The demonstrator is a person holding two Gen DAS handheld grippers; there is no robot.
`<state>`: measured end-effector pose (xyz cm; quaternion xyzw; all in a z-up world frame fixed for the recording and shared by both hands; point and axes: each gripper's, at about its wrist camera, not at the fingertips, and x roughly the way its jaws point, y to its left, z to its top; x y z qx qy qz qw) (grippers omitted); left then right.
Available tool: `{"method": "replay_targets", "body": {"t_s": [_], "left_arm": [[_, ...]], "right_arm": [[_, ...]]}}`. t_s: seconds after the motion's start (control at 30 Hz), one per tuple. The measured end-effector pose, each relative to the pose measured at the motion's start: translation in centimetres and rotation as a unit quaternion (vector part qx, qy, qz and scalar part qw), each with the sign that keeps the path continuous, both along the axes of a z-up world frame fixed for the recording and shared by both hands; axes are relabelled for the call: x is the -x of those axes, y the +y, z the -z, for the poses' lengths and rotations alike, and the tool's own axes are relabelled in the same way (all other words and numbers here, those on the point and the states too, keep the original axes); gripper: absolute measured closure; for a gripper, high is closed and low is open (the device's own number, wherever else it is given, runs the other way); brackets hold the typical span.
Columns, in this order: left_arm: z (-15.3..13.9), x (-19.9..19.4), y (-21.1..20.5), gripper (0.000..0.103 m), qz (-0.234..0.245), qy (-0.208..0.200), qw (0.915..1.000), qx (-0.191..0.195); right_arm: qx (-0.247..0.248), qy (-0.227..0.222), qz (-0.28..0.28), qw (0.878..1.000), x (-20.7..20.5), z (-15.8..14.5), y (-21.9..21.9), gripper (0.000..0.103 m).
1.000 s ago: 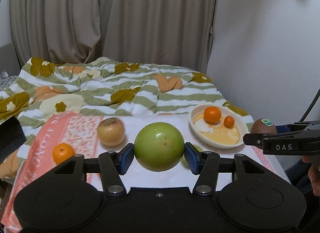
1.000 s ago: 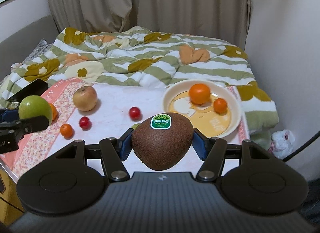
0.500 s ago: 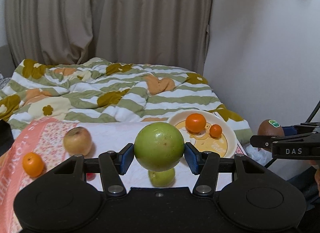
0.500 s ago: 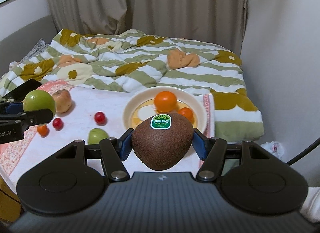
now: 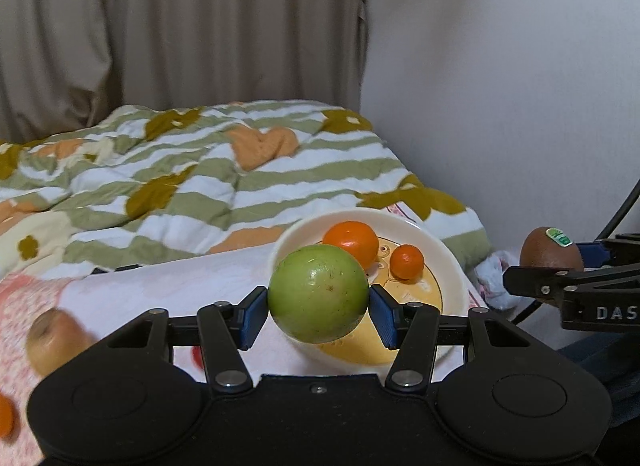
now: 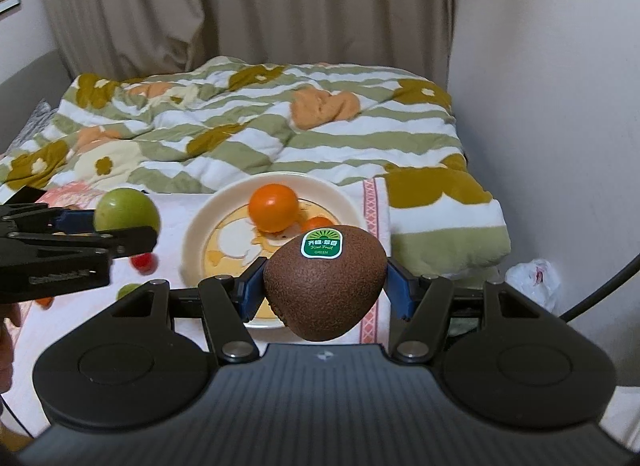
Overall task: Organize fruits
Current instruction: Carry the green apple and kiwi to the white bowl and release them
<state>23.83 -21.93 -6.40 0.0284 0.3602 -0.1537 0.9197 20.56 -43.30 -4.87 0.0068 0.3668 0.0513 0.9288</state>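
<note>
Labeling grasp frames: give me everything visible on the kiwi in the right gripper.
The kiwi is brown, fuzzy and egg-shaped, with a green-and-white oval sticker on its top. The right gripper holds it in the air by its sides, a blue pad against each, above the near rim of the cream plate. Nothing else touches it. No damage shows.

Both grippers have travelled toward the plate (image 5: 452, 266). The green apple (image 5: 318, 293), once seen over the white cloth beside the plate, now hangs in front of its near rim. The kiwi (image 6: 325, 281) now overlaps the plate's right half, hiding most of the small orange (image 6: 318, 222).
</note>
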Motion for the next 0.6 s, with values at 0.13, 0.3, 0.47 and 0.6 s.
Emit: {"method": "replay_targets", "body": {"t_s": [0.13, 0.3, 0.47, 0.6], "left_arm": [[1.7, -2.6, -1.3, 0.044, 0.023, 0.016, 0.9995, -0.017], [3.8, -5.4, -2.4, 0.044, 0.048, 0.035, 0.9975, -0.038], [5.6, -6.7, -3.0, 0.044, 0.053, 0.041, 0.9952, -0.071], [6.3, -7.2, -3.3, 0.044, 0.062, 0.048, 0.9937, -0.081]], "right_arm": [[-0.003, 0.012, 0.022, 1.000, -1.4, 0.8, -0.6, 0.026], [-0.007, 0.027, 0.044, 0.999, -3.1, 2.1, -1.2, 0.026], [-0.009, 0.038, 0.058, 0.998, -3.8, 3.0, -1.6, 0.026], [-0.012, 0.041, 0.067, 0.997, -4.0, 3.3, -1.7, 0.026]]}}
